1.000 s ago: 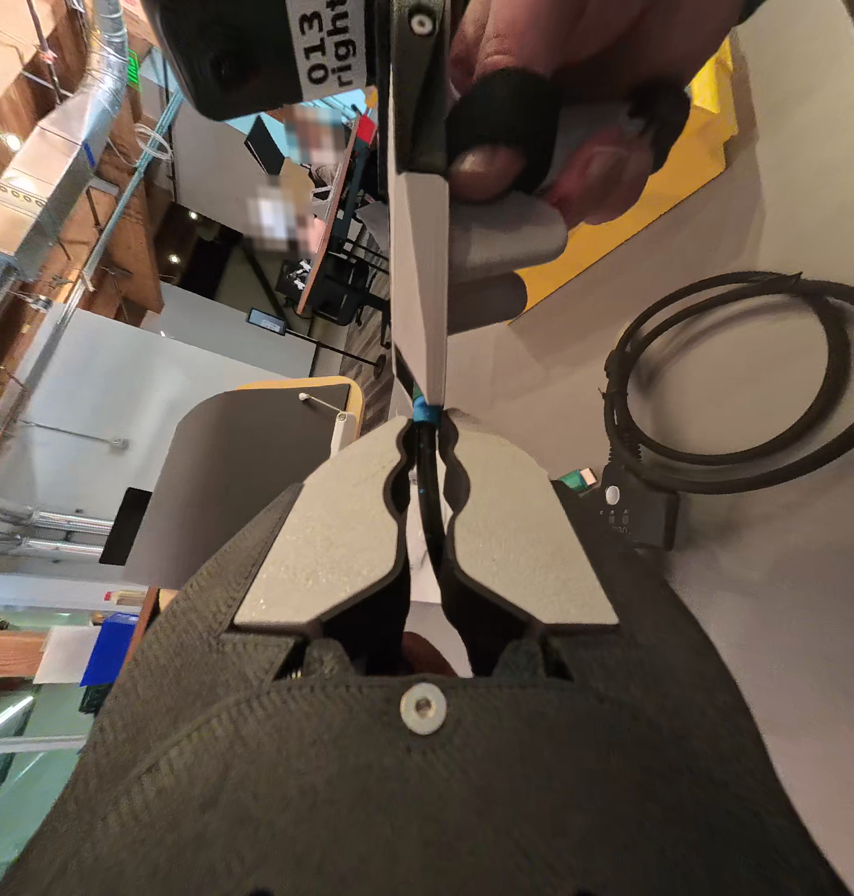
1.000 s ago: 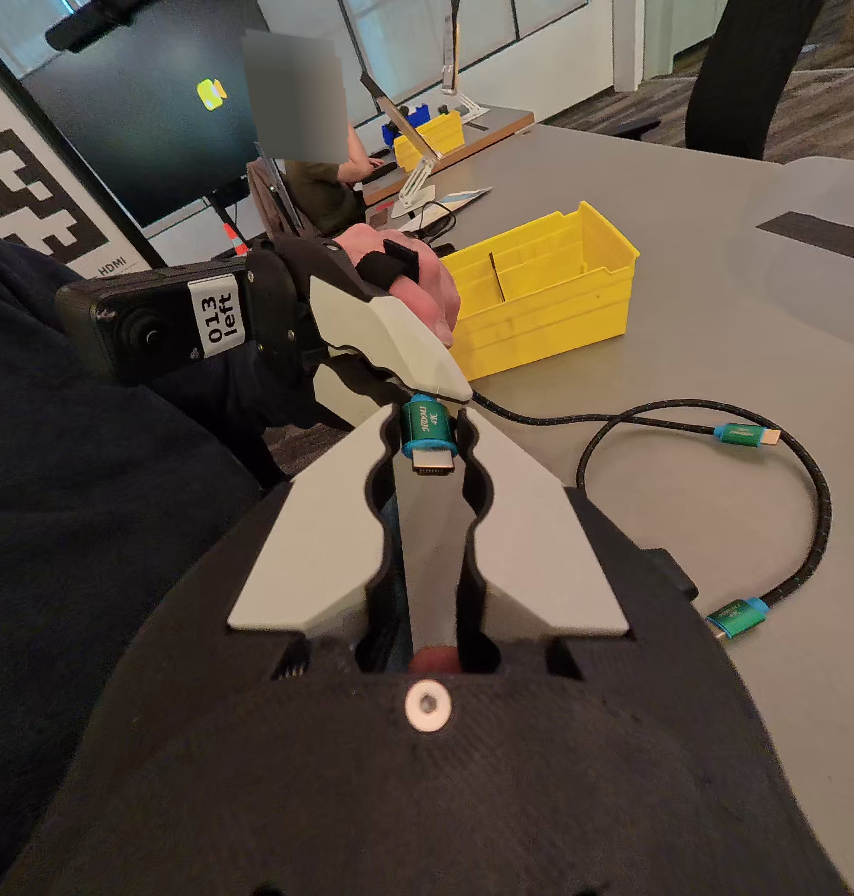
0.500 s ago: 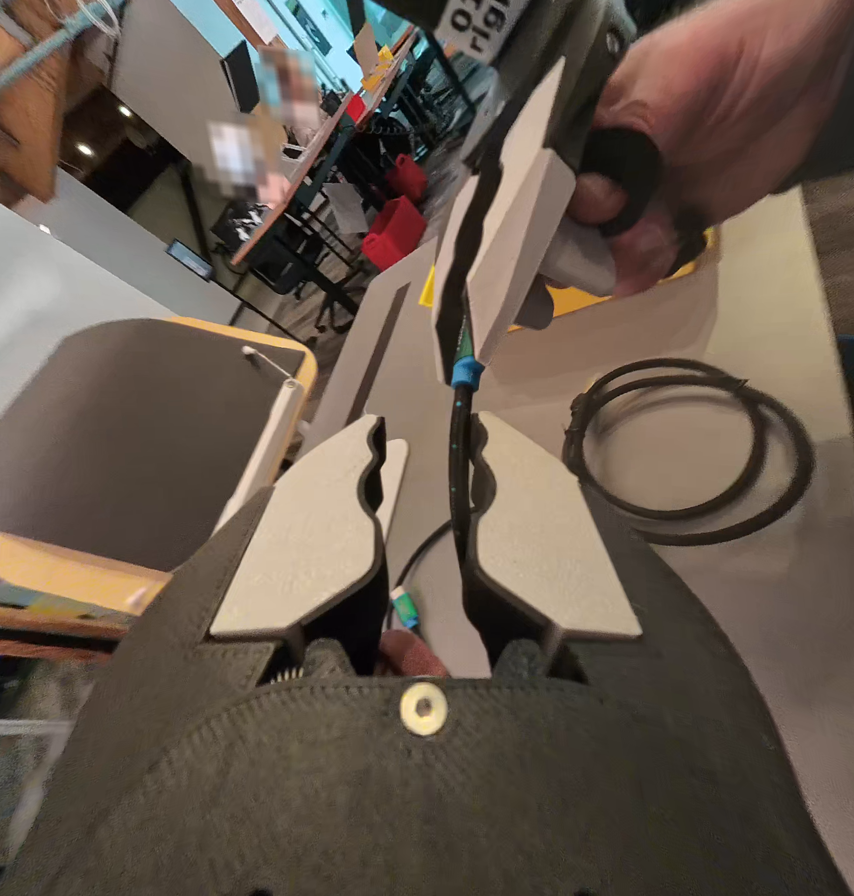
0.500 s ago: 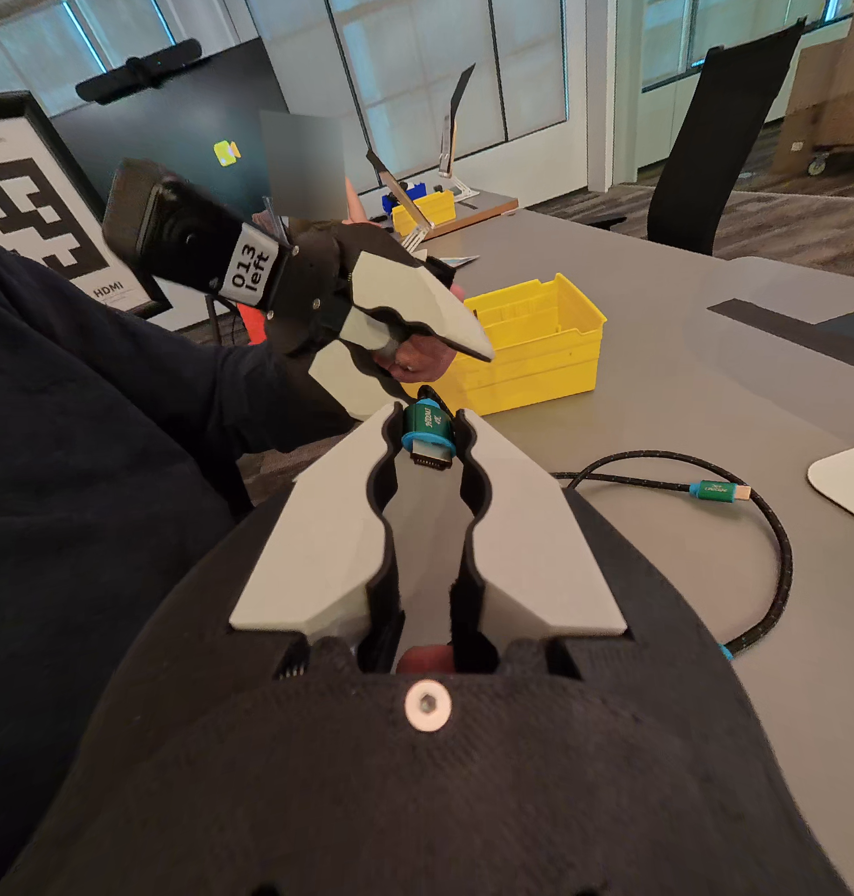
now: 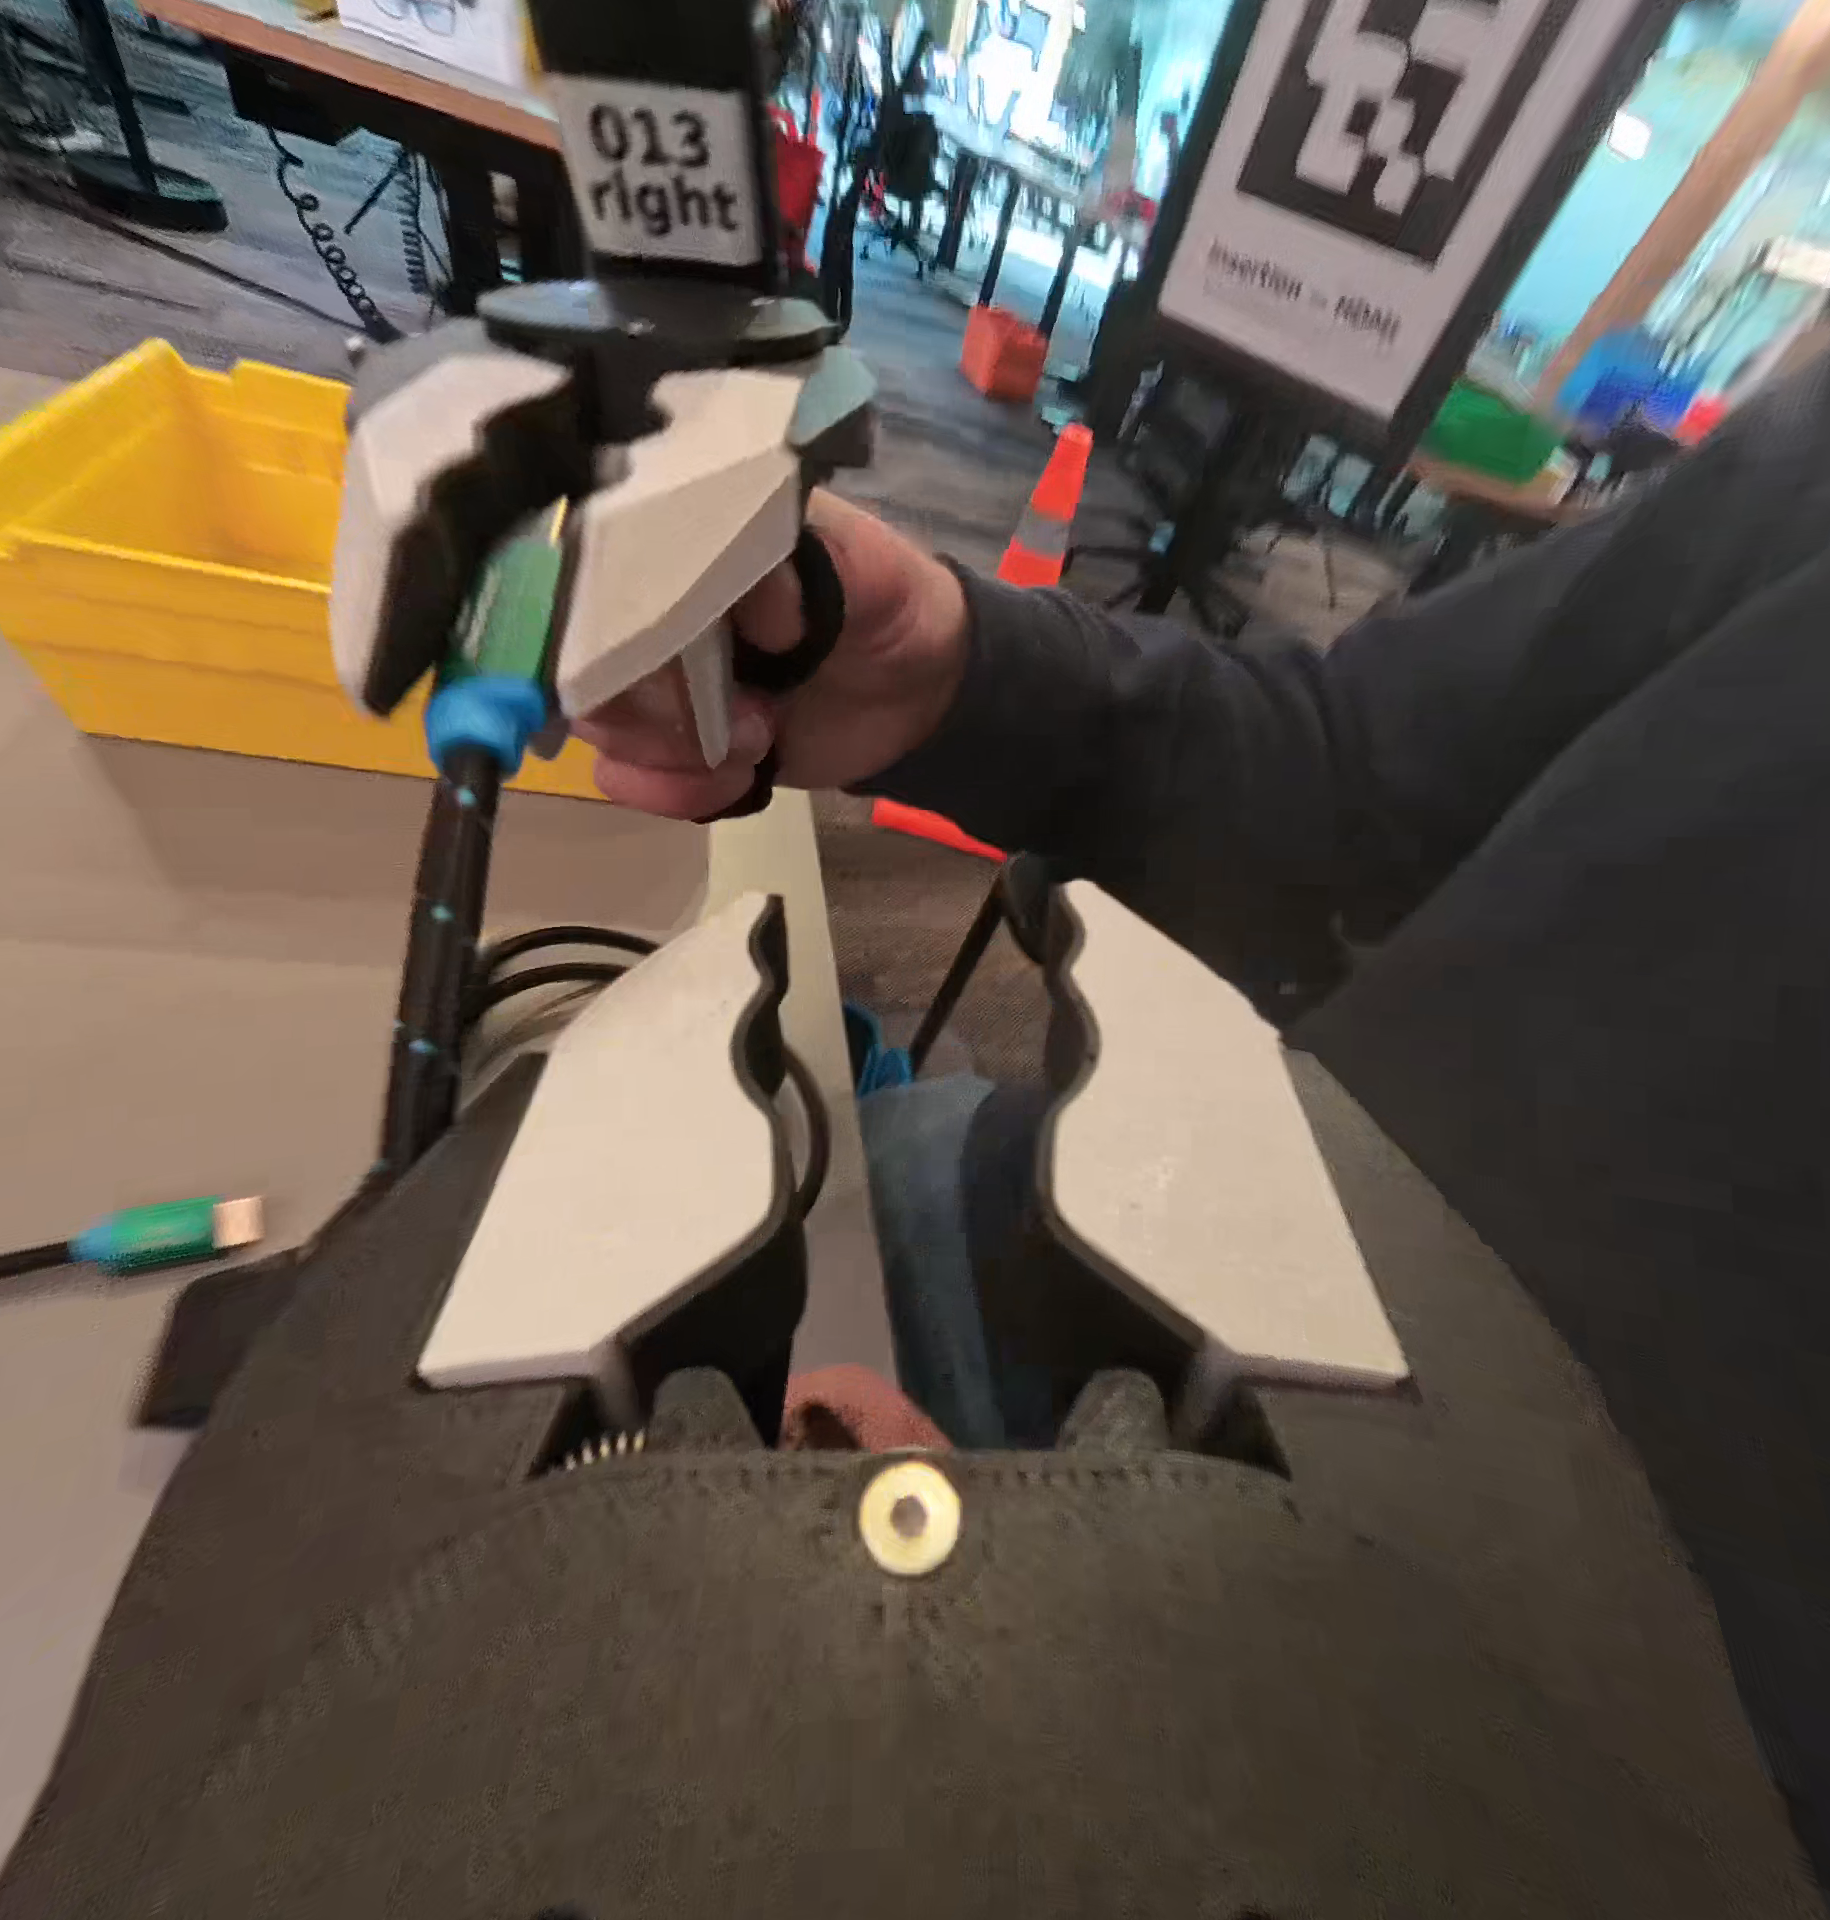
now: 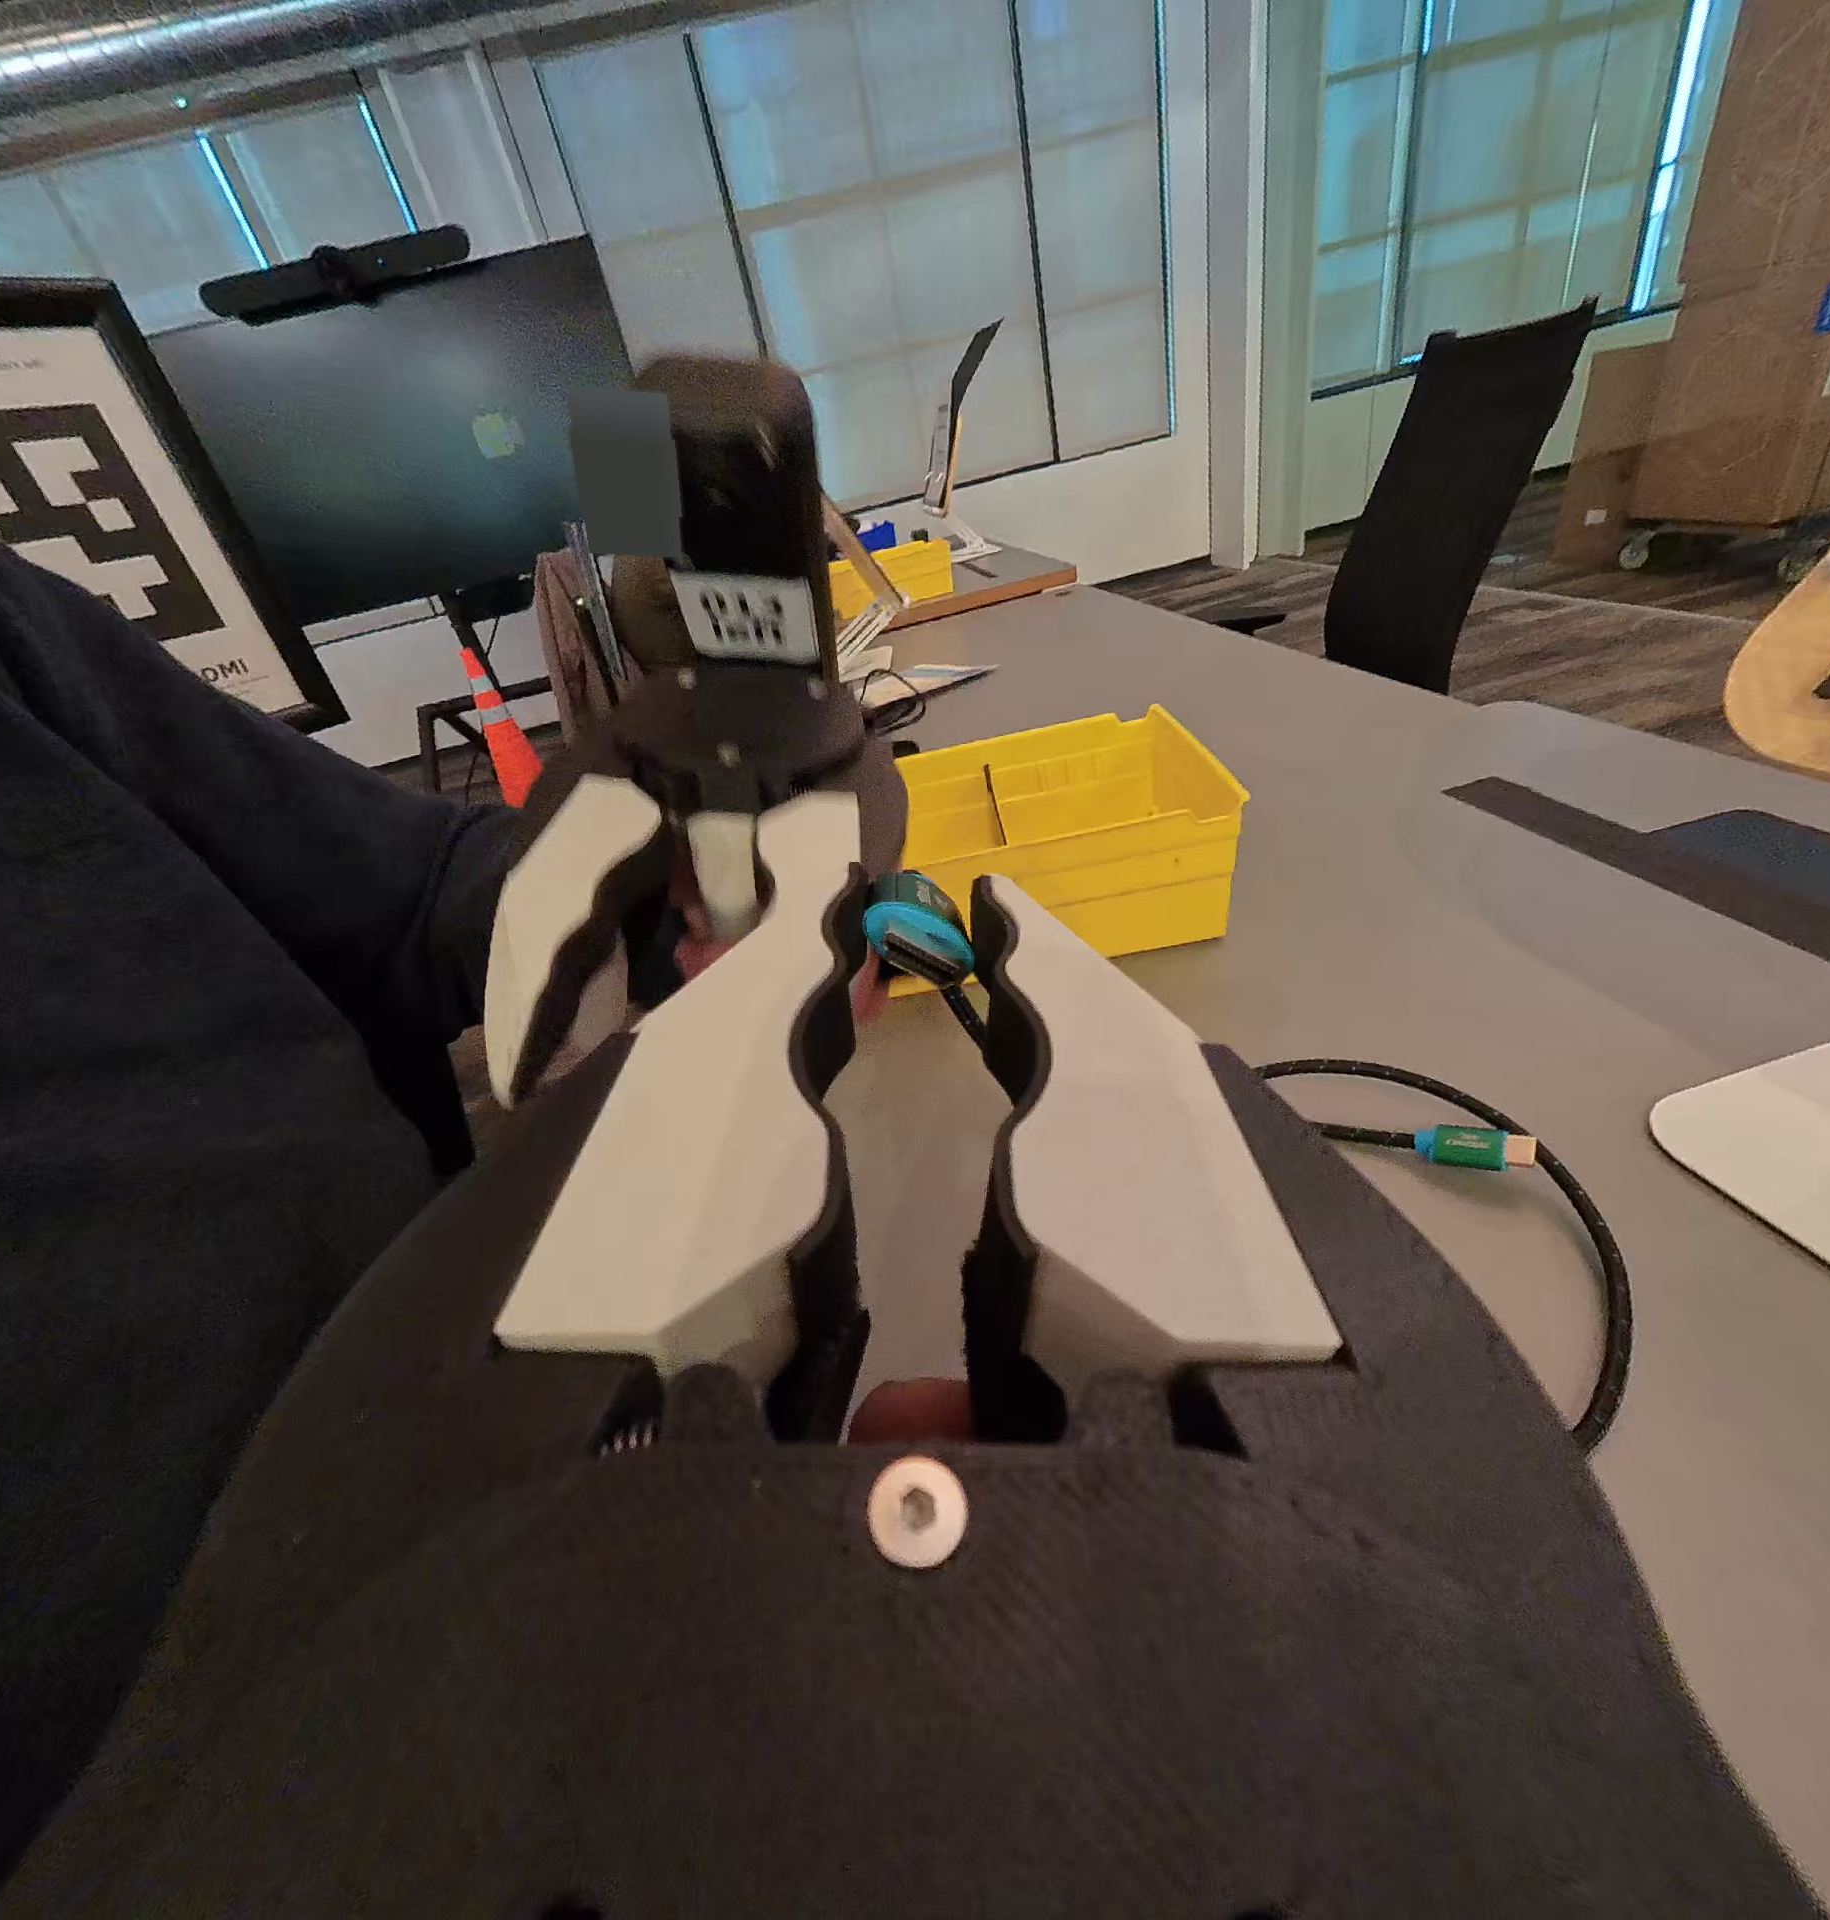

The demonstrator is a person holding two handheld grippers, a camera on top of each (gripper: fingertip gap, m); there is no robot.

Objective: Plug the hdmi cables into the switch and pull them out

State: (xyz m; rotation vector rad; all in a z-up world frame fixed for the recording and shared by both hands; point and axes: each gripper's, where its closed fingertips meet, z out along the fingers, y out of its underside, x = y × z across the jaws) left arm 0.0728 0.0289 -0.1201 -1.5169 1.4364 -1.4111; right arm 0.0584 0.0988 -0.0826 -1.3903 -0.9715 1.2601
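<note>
two hand-held grippers face each other above the near edge of a grey table [image 6: 1410, 935]. the right gripper [image 6: 916, 914] has its fingers pressed in on a green hdmi plug [image 6: 916, 930] with a blue collar, pinched near the fingertips and raised off the table; in the left wrist view the same plug [image 5: 500, 623] hangs with its black braided cable [image 5: 443, 935] dropping straight down to the table. the left gripper [image 5: 916, 956] has its fingers spread wide with nothing between them, and it is aimed past the table edge toward the person's dark sleeve [image 5: 1254, 748]. a second green plug [image 5: 168, 1234] lies loose on the table, its cable looping nearby, and a small flat black box [image 5: 199, 1351], probably the switch, lies just beside it, half hidden by the gripper body. a yellow bin [image 6: 1077, 831] stands farther back. judging by this, the step in hand is carrying one plug to the switch, with no cable plugged in yet. the next move likely calls for turning the metal tip toward a port, lining it up square, and having the empty left gripper steady the small box so it does not slide when the plug is pushed in.
</note>
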